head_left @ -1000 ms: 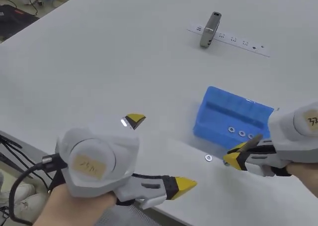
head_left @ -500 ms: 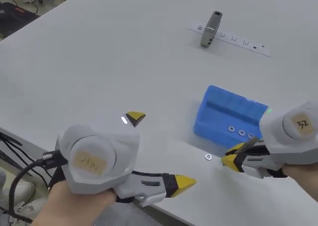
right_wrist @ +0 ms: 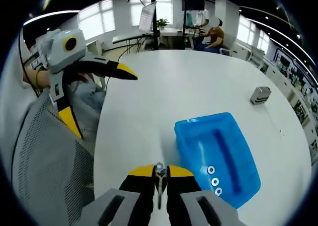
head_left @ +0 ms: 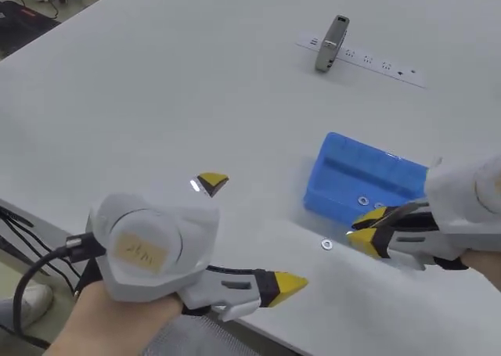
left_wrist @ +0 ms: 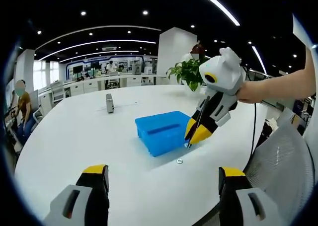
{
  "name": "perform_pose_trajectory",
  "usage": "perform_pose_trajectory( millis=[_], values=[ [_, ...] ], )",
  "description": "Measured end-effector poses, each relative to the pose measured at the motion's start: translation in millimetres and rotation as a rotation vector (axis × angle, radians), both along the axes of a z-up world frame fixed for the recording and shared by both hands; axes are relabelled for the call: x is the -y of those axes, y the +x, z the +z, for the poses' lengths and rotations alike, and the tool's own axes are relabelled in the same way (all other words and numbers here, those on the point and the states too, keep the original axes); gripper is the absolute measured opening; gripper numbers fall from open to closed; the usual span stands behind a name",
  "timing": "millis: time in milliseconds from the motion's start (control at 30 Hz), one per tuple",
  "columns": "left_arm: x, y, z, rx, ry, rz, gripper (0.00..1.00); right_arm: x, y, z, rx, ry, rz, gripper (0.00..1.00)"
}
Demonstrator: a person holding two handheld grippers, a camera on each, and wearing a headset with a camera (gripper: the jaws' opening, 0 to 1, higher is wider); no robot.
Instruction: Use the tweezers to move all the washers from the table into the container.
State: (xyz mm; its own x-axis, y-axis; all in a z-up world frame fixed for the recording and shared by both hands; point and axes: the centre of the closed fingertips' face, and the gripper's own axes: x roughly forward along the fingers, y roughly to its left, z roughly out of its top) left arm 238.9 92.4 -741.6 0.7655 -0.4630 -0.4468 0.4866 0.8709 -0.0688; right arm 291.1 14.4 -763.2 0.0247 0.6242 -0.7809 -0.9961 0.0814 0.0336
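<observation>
Washers (right_wrist: 214, 181), three, lie in blue container (right_wrist: 198, 119); one washer (head_left: 326, 245) on tabletop (head_left: 156, 98) just beside it, near tweezers (right_wrist: 159, 191) clamped in right tool (right_wrist: 159, 170); left tool (left_wrist: 162, 170) spread wide, empty; task judged nearly complete, with that single transfer outstanding.

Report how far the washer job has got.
Done: three washers lie in the blue container. In hand: the right gripper is shut on the tweezers, tips close to the loose washer. Left: that one washer on the table beside the container. The left gripper is open, holding nothing.
</observation>
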Motion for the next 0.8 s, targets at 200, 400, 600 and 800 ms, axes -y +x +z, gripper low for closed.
perform_pose_trajectory(
  millis=[200,400,600,800],
  values=[
    [-0.5,0.2,0.1,0.001,-0.001,0.002,0.93,-11.3,15.8,25.5,0.012,0.065,-0.012,0.04],
    [-0.6,0.3,0.5,0.003,-0.002,0.003,0.93,-17.6,49.8,20.9,-0.013,0.084,-0.127,0.04],
    [-1.1,0.4,0.0,0.002,-0.002,0.004,0.93,-18.7,75.7,-10.7,-0.082,0.024,-0.222,0.05],
    [-0.7,-0.1,-0.6,-0.003,-0.001,0.003,0.93,-21.8,82.9,-31.5,-0.1,-0.028,-0.246,0.05]
  ],
)
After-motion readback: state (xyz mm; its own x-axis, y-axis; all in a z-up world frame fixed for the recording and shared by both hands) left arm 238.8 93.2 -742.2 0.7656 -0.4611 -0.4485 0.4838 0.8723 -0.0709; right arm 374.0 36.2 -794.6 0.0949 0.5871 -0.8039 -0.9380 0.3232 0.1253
